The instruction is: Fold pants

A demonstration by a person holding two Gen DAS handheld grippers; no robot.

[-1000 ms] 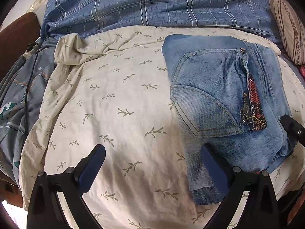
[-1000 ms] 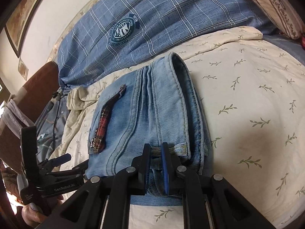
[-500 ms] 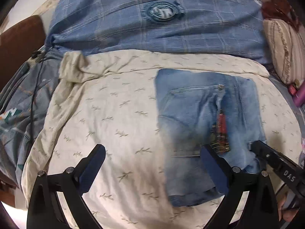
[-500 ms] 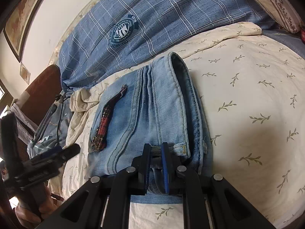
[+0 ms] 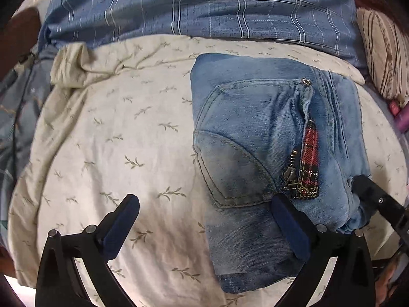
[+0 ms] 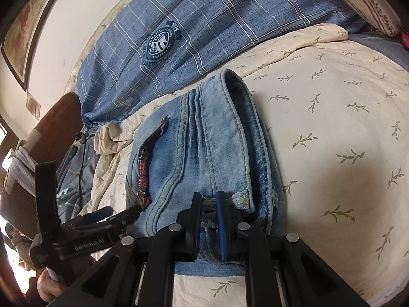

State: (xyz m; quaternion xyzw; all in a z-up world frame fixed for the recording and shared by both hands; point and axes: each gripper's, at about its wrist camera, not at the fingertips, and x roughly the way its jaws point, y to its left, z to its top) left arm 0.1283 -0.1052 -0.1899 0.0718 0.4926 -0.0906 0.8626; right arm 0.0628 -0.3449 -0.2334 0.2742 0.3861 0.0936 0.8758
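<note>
Light blue jeans (image 5: pixel 255 138) lie folded into a compact stack on a cream leaf-print sheet (image 5: pixel 115 133), back pocket and red plaid zipper trim up. My left gripper (image 5: pixel 204 217) is open and empty, low over the sheet at the jeans' near left edge, its right finger (image 5: pixel 288 227) over the denim. My right gripper (image 6: pixel 208 204) is shut on the jeans (image 6: pixel 212 148), pinching the near edge of the fold by the waistband. It also shows in the left wrist view (image 5: pixel 368 194) at the jeans' right edge. The left gripper shows in the right wrist view (image 6: pixel 117 215).
A blue plaid duvet (image 5: pixel 204 7) with a round crest lies behind the sheet. A striped pillow (image 5: pixel 383 58) sits at the far right. A grey-blue patterned cloth (image 5: pixel 15 107) and a brown headboard (image 6: pixel 51 133) are at the left.
The left gripper pulled back from the jeans, then came close again, staying open. The right gripper has kept its grip on the jeans' edge.
</note>
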